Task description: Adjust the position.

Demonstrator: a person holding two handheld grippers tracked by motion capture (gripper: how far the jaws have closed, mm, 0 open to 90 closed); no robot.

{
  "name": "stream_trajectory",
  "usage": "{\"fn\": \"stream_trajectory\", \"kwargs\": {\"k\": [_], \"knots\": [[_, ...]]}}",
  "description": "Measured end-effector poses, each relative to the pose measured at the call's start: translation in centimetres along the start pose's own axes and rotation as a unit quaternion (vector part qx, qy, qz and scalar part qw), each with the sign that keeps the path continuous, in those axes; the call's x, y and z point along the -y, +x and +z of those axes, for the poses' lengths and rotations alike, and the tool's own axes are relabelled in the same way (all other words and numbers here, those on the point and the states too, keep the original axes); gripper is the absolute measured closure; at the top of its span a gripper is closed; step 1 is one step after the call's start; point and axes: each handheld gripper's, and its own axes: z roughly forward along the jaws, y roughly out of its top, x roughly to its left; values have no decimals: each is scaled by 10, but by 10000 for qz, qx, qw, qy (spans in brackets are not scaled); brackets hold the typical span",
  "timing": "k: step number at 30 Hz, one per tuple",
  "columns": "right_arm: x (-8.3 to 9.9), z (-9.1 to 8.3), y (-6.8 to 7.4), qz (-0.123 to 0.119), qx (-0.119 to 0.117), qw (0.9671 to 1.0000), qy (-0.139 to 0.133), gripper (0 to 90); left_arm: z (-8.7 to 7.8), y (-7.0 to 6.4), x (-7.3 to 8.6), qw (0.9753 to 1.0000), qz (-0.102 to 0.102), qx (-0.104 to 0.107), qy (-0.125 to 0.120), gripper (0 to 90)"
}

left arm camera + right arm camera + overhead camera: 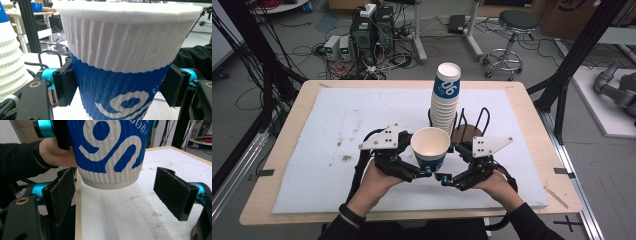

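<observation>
Cup [430,147] held upright above the near middle of the tabletop [277,192], clear of the white mat [337,130], just in front of the inverted cup stack [446,95]. Left tool [428,170] clamped on the cup's blue lower band, pads pressed into the ribbed wall on both sides as seen in the left gripper view [63,82]. Right tool [445,180] spread apart, close below and beside the cup base, jaws wide of the wall and not touching per the right gripper view.

Step judged: one cup taken off the stack, now carried or about to be passed across.

To do well:
- Grip kept low on the blue band, light enough not to crush the paper wall.
- Cup kept level, rim up.
- If passing, right tool brought square round the base band before any release by the left.
- Wire rack [472,125] behind the cup avoided on the way.

Hard to make out:
- Cup rim cut off at the top of the left gripper view [125,10]; printed mark cut off at the bottom edge.
- Rack contents and stack base masked by cup and tools.
- Cup interior apparently empty, bottom not fully visible.
</observation>
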Motion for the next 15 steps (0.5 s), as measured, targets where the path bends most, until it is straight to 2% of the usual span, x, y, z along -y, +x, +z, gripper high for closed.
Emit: {"fn": "stream_trajectory", "kwargs": {"k": [8,12,15], "knots": [[0,4,2,29,-57,9999,-140,180,2,-1,1,10000,-23,-1,-3,258],[-1,7,3,42,-39,9998,-168,181,6,-2,3,9999,-52,83,53,258],[0,12,5,-8,-72,9999,-107,227,9,-3,5,9999,-72,120,71,258]]}}
